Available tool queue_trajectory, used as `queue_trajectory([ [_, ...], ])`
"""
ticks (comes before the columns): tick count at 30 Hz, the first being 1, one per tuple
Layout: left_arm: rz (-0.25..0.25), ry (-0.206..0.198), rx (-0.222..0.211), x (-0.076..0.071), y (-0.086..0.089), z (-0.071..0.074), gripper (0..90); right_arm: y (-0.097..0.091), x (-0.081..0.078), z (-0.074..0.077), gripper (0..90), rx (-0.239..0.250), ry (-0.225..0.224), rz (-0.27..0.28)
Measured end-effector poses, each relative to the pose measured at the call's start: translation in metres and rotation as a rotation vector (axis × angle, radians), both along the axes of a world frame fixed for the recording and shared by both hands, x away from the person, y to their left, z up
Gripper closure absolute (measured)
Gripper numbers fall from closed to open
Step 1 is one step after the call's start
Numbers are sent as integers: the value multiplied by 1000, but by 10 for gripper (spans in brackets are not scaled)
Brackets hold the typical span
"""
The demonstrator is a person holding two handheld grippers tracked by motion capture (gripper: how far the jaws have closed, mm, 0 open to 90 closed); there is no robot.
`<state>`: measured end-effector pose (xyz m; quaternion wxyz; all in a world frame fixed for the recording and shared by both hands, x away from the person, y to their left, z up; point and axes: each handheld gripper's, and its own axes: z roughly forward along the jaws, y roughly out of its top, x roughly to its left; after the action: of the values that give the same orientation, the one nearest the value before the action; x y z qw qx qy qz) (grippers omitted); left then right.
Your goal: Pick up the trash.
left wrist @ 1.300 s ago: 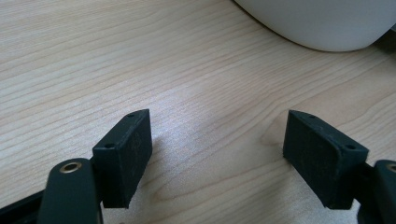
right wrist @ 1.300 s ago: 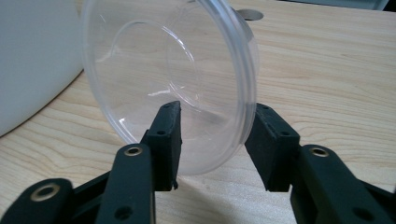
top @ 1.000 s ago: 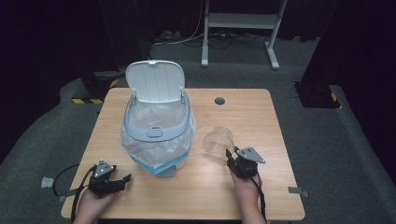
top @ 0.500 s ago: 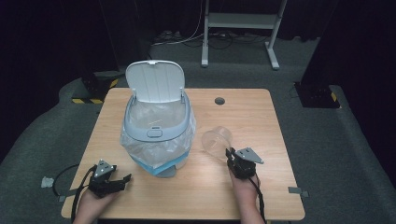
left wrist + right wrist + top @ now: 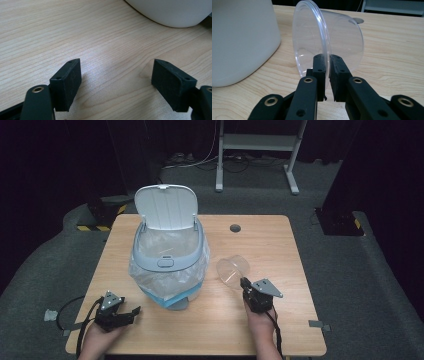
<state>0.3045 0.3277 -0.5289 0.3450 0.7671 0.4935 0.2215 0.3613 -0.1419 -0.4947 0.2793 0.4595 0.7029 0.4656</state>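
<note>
We are holding the left gripper low over the table, its jaws standing wide apart with nothing but bare wood between them. In the left gripper view, the white base of the bin is lying ahead of the fingers, off toward the right one and well apart from both.

The bin is standing between our two grippers, its lid tipped up and open, a clear bag lining it and spilling over the rim.

We are gripping a clear cup with the right gripper. In the right gripper view, the jaws are closed on the cup's wall at its rim, one finger inside, the other outside. The cup is lying tilted on its side, its mouth facing the bin's wall, which is standing just left of the fingers.
</note>
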Motion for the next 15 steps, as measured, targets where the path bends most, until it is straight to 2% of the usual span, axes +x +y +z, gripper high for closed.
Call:
queue_trajectory([
  [6,0,0,0,0,0,0,240,1,-4,4,830,7,-23,0],
  [15,0,0,0,0,0,0,240,1,-15,17,831,24,-81,4],
])
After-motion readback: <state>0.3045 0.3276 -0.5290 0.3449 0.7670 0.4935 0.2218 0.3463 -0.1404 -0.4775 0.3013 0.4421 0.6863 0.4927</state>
